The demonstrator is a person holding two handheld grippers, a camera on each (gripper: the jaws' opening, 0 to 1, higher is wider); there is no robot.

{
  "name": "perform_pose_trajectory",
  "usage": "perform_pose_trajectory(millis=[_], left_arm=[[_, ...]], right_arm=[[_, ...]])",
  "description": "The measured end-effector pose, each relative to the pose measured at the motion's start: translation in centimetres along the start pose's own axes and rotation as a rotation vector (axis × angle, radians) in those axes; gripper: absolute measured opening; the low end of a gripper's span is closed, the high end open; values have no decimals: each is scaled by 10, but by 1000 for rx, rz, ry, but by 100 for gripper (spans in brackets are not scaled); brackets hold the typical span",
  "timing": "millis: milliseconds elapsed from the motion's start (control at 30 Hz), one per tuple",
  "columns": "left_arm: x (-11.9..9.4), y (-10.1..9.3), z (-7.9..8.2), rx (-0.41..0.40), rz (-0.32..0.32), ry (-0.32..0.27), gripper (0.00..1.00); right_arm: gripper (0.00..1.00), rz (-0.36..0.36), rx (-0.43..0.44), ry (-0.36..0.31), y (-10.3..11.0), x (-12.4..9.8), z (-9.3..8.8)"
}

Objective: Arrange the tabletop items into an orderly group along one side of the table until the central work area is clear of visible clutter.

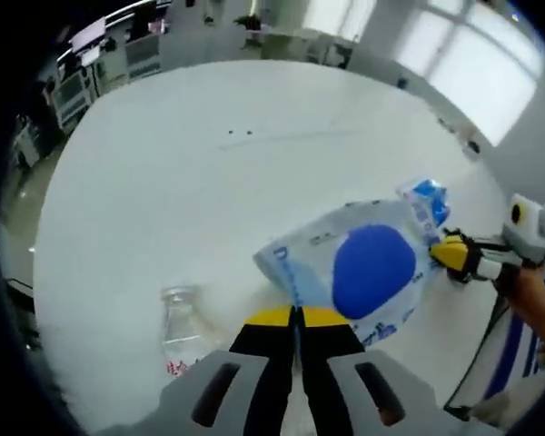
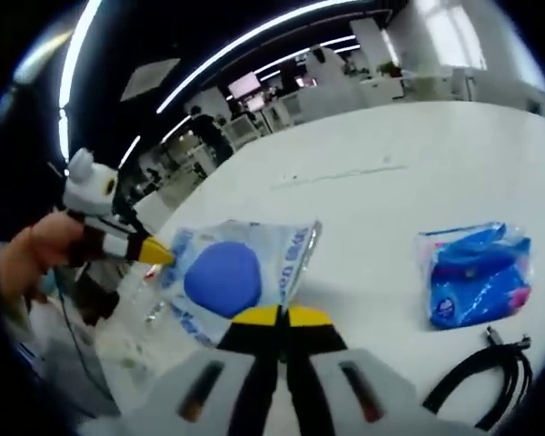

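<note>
A clear plastic bag with a blue round patch [image 1: 374, 269] [image 2: 223, 277] hangs just above the white table [image 1: 209, 182], stretched between both grippers. My left gripper [image 1: 295, 314] [image 2: 160, 254] is shut on one edge of the bag. My right gripper [image 2: 282, 315] [image 1: 446, 252] is shut on the opposite edge. A blue and white soft packet [image 2: 477, 277] [image 1: 427, 200] lies on the table beyond the bag. A small clear bottle [image 1: 182, 329] stands close to my left gripper, on its left.
A coiled black cable [image 2: 490, 365] lies near the blue packet by the table's edge. A person's hand [image 2: 36, 250] holds the left gripper. Desks and monitors stand beyond the table's far side. Two small dark marks [image 1: 239, 133] dot the table.
</note>
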State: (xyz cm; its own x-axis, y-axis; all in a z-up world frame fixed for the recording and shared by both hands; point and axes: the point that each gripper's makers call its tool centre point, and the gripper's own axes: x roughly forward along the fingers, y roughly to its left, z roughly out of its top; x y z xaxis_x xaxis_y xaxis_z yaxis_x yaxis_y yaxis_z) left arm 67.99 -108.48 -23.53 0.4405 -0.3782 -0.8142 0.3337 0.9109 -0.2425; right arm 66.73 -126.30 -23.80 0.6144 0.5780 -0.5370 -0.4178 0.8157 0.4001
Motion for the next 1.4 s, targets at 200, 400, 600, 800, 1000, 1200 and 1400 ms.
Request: perform_pose_trajectory(millis=[200,400,600,800,1000,1200,1400], left_arm=[[-8,-13,8,-19,-36,-48,0],[-9,-27,15,-28,-64,-80,0],[-4,-43,22,-46,-104,-114,0],[7,-52,21,-72,-133,-119,0],[21,-51,22,-81,-139,-110,0],[40,-46,21,-87,-145,-87,0],[56,-41,19,-98,-145,-67,0]], right_arm=[[0,-10,-38,-21,-5,-12,14],[0,-35,-72,-39,-10,-25,27],[0,-81,-95,-38,-24,-34,36],[0,-111,-122,-21,-37,-36,38],[0,-138,-140,18,-49,-25,29],[0,-168,-141,56,-63,-12,20],[0,-192,-142,78,-72,-1,15]])
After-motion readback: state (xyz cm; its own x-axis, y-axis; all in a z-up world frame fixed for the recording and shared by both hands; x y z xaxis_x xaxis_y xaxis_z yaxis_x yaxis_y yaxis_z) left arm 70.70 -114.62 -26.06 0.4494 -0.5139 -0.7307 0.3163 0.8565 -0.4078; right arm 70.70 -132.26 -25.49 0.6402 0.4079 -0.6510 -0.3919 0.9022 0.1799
